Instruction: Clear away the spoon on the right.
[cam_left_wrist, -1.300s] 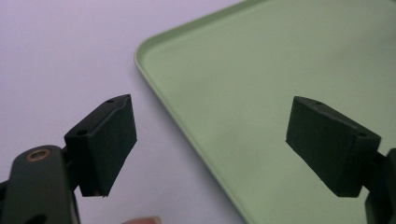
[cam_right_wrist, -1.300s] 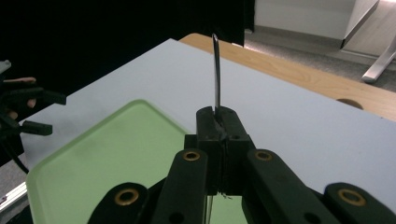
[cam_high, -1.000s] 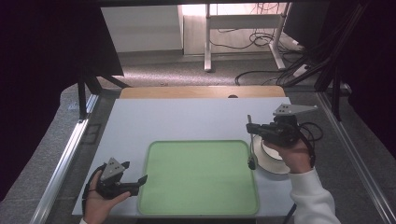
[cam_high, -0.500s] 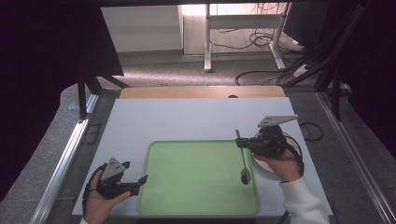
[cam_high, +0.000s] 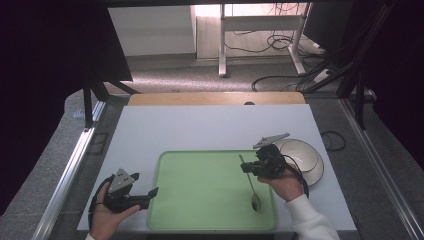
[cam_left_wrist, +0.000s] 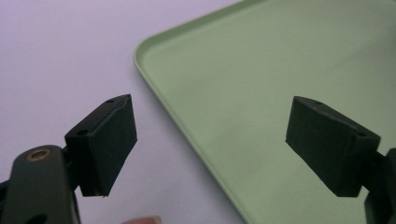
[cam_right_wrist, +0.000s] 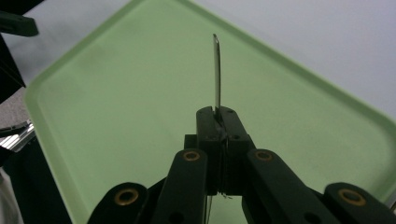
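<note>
You are holding the right gripper (cam_high: 248, 169) over the right part of the pale green rectangular plastic tray (cam_high: 200, 210), and its jaws are clamping shut on the handle of a slim silver metal spoon (cam_high: 251, 188). In the high view the spoon is running from the jaws toward your side of the counter, with its bowl lying low near the tray's near right corner; whether the bowl is touching the tray floor is not clear. In the right gripper view the thin handle (cam_right_wrist: 217, 74) is sticking up edge-on from between the closed jaws of the right gripper (cam_right_wrist: 221, 122), with the green tray (cam_right_wrist: 116, 107) spreading beneath it. Just beside your right hand (cam_high: 287, 184), on the white counter top (cam_high: 200, 130), a round white ceramic plate (cam_high: 310, 160) is sitting off the tray's right edge, well apart from the spoon's bowl. Your left hand (cam_high: 106, 216) is resting at the near left corner of the counter, holding the left gripper (cam_high: 152, 192) so that it is pointing at the tray's left edge. In the left gripper view the left gripper (cam_left_wrist: 224, 140) is keeping its jaws spread wide with nothing between them, one pad (cam_left_wrist: 105, 140) hanging over the white counter (cam_left_wrist: 56, 56) and the other over the tray (cam_left_wrist: 261, 65), whose rounded corner is lying just ahead.
</note>
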